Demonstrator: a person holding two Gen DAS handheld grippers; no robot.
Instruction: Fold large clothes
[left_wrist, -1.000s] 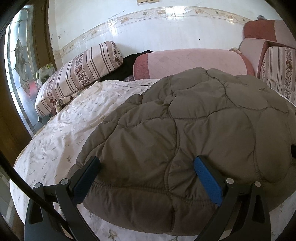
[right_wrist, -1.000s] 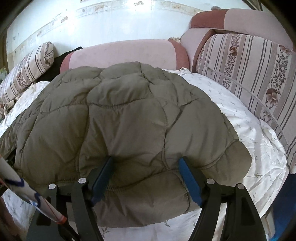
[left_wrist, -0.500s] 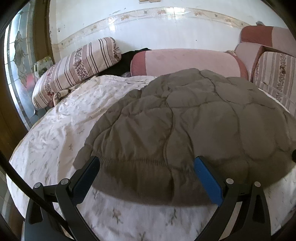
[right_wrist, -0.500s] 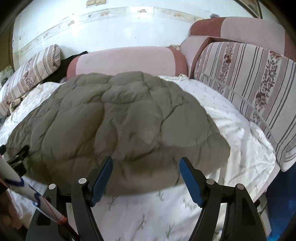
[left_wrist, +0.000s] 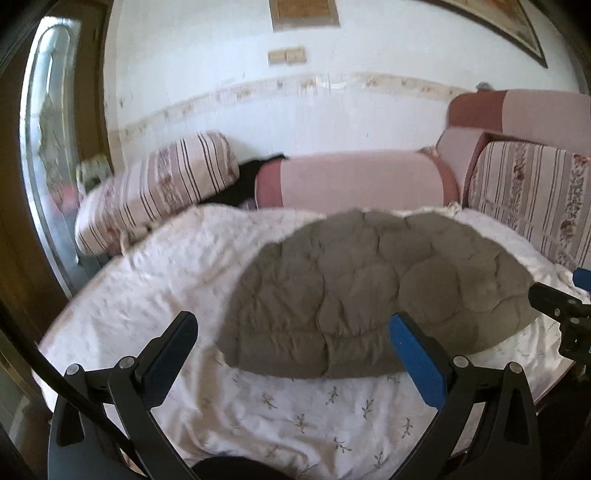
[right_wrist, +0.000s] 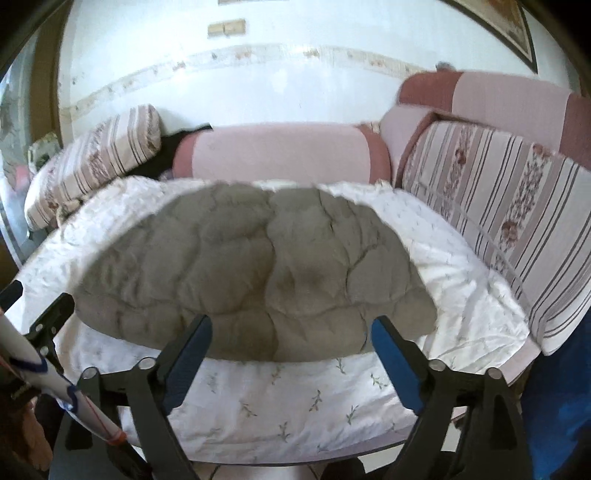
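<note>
Quilted grey-brown jacket (left_wrist: 373, 291), folded into a compact mound, lies on the white floral bedsheet (left_wrist: 295, 413), near its front edge. My left gripper (left_wrist: 291, 354) hovers before the jacket's near hem, fingers wide apart, holding nothing. My right gripper (right_wrist: 291, 354) likewise hangs clear of the hem; its jaws have just been opening, nothing between them. Behind: pink bolster (left_wrist: 354, 181), striped pillow (left_wrist: 159, 192).

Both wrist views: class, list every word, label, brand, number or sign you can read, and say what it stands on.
None can be read.
Framed picture high on the wall: cut off and blurred; no writing made out.
Beige wall plates: plain.
White sleeve with blue marking: a pattern, no letters.
</note>
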